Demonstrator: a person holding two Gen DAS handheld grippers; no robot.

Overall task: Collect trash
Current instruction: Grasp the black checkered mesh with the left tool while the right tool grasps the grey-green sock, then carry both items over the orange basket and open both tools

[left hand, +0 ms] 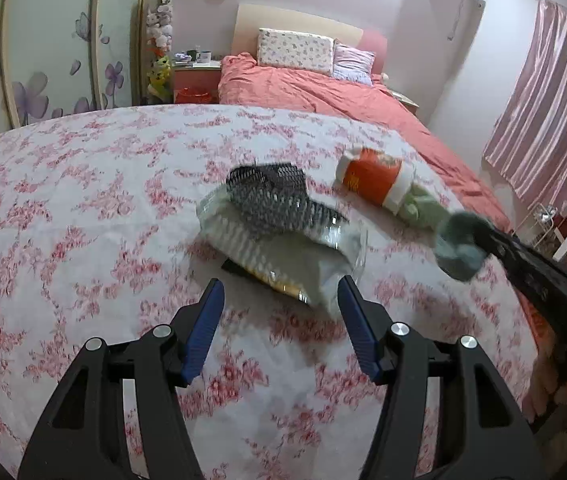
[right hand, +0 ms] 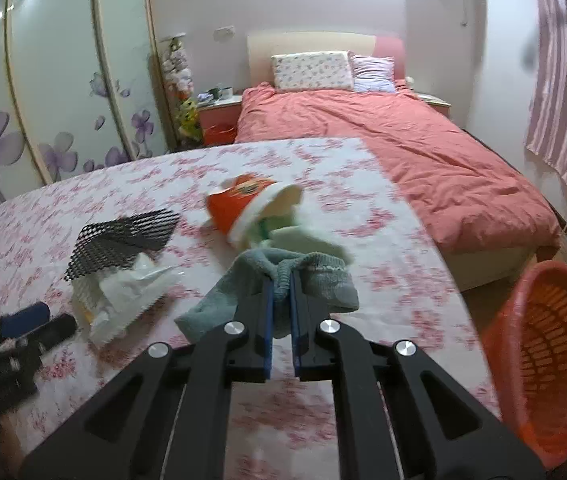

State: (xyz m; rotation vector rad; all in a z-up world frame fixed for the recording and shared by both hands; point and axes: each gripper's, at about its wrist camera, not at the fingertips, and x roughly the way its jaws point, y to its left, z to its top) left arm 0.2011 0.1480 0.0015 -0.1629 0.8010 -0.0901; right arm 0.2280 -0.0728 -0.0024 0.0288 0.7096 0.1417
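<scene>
The right hand-held gripper [right hand: 282, 286] had its blue pads clamped tight on a crumpled grey-green sock [right hand: 283, 276] — the fabric bunched between the jaws and hung off both sides above the counter with the pink floral cloth [right hand: 383, 280]. From the left wrist view that same sock [left hand: 461, 246] showed as a blurred lump at the tip of the right tool, off to the right. The left hand-held gripper [left hand: 281, 296] stood about half open with nothing between its pads, hovering just short of a clear crinkled plastic wrapper [left hand: 283, 248]. A piece of black plastic mesh [left hand: 271, 196] lay on top of that wrapper. Behind them — an orange and white paper cup [left hand: 371, 180] lay on its side, a pale green cloth [left hand: 423, 208] touching its open end. An orange slatted plastic basket [right hand: 547, 360] sat beside the counter's right edge, lower down.
</scene>
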